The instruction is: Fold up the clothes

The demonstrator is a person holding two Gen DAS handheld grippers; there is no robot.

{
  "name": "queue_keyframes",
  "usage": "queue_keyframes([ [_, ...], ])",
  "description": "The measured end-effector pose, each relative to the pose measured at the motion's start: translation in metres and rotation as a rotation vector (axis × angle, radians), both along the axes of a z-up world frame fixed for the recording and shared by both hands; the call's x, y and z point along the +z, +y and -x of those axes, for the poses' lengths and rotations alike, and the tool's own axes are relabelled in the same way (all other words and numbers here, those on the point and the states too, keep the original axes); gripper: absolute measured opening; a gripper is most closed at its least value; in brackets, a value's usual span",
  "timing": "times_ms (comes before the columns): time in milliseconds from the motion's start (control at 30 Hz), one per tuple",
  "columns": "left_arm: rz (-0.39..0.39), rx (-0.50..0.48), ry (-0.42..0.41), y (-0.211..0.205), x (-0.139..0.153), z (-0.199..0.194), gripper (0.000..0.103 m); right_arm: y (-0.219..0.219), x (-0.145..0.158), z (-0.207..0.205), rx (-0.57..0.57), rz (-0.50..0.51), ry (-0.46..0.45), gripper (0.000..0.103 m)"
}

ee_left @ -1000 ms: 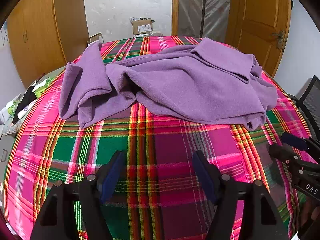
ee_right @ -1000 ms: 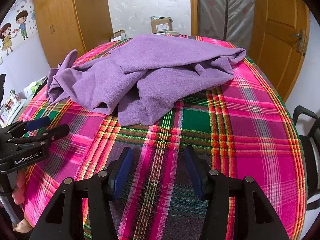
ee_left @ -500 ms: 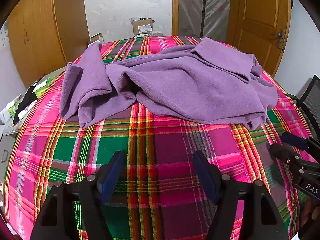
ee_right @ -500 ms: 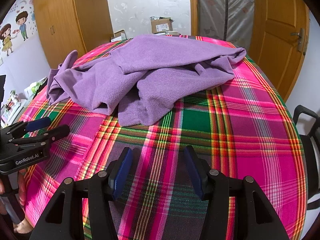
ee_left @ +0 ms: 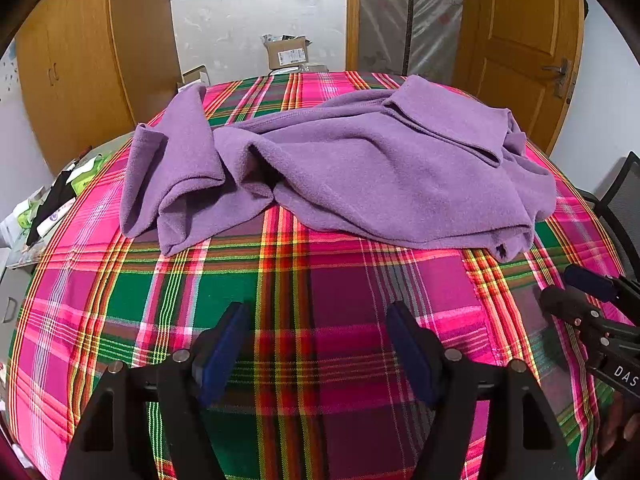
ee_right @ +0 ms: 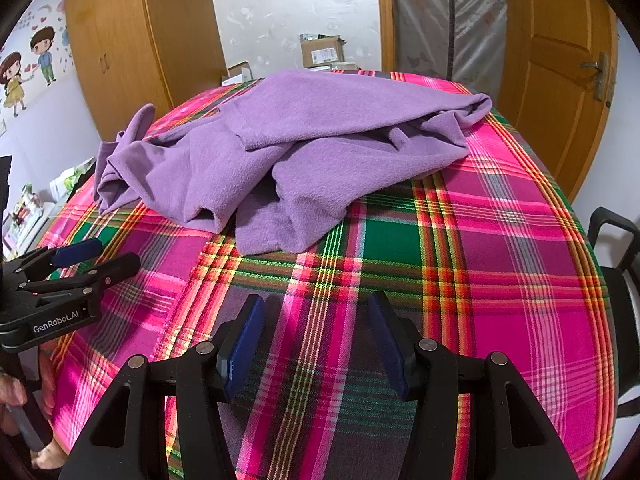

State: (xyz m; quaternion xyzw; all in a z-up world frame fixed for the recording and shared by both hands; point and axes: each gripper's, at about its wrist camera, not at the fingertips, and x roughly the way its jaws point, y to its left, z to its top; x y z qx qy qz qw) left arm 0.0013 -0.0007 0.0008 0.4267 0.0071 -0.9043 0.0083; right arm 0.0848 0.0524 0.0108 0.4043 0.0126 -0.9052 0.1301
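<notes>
Purple fleece garment (ee_left: 360, 172), crumpled and unfolded, lying on the far half of a counter covered by a pink, green and yellow plaid cloth (ee_left: 280, 296). One bunched sleeve end rests toward the counter's left edge; the remaining bulk is heaped toward the right, with one flap folded over the top. Left gripper (ee_left: 320, 356) hovers over the near bare plaid, jaws wide apart and empty, well apart from the garment. Right gripper (ee_right: 316, 344) likewise hovers over the near cloth, jaws wide and empty; open plaid lies between it and the nearest fleece edge. Each gripper appears at the margin of the other's view, held by a hand (ee_right: 24, 392). Surroundings: wooden wardrobe (ee_right: 132, 40) at left, wooden door (ee_right: 560, 72) at right, cardboard box (ee_right: 322, 52) beyond the counter, a black chair (ee_right: 616, 264) at the right edge, and clutter on a low surface at left. Nothing lies between either gripper and the garment.
</notes>
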Motion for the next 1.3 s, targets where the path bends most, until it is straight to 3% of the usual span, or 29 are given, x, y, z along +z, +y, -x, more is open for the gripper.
queue_keyframes([
  [1300,0.004,0.003,-0.001,0.0013,-0.0006,0.0015,0.073,-0.0080,-0.0009,0.0003,0.002,-0.058,0.001,0.059],
])
